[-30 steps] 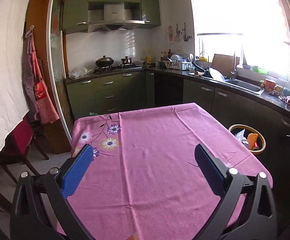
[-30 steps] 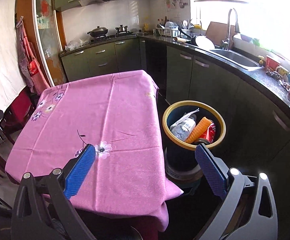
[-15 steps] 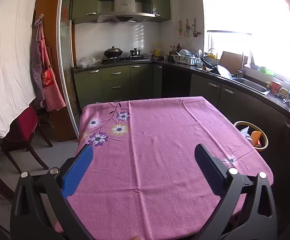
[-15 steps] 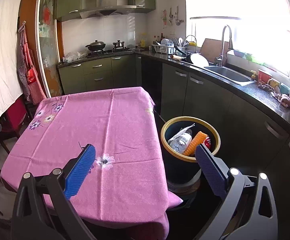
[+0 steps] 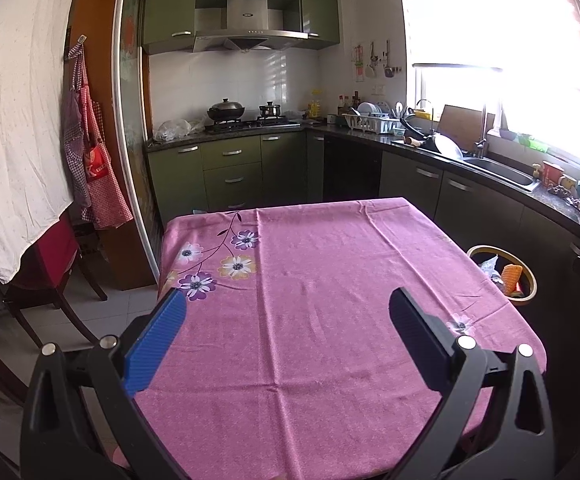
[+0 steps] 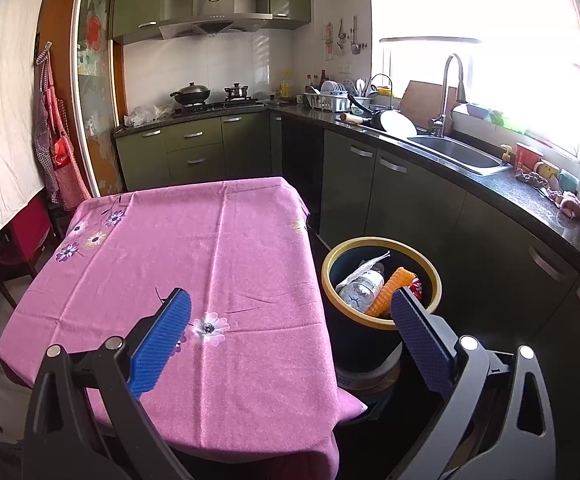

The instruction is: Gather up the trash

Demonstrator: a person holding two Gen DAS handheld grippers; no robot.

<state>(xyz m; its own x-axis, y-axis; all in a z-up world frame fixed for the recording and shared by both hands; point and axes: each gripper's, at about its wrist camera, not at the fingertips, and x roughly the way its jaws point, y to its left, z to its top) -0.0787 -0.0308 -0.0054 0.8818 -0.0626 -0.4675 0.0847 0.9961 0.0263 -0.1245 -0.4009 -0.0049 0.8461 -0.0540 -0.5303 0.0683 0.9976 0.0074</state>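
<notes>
Left black two-finger gripper with blue ribbed pads (image 5: 288,312) spread wide, nothing between the fingers, hovering above the near edge of the pink flowered tablecloth (image 5: 329,280)

Right black two-finger gripper with blue pads (image 6: 290,312) likewise spread apart and empty, straddling the table's right edge and the bin

Since a second ago: both cameras pulled back and lifted, more of the table and kitchen now visible, bin smaller and lower in the right wrist view; no grasp made, no item moved

Cloth-covered table surface bare in both views, only printed flowers and creases, no loose trash seen on it

Just right of the table, on the floor: round dark trash bin with yellow rim (image 6: 381,322), already holding a crumpled clear plastic bottle (image 6: 359,284), an orange ribbed item (image 6: 389,290) and a bit of red packaging (image 6: 417,286); same bin seen at the far right in the left wrist view (image 5: 529,298)

Judgement: collecting looks finished or near it, retreat reads as withdrawal after the last drop; next call is a scan for leftovers

Further back: green base cabinets (image 6: 194,152), black wok on the stove (image 5: 226,112), steel sink under the bright window (image 6: 455,152), red checked apron hanging on the left (image 5: 98,168)
</notes>
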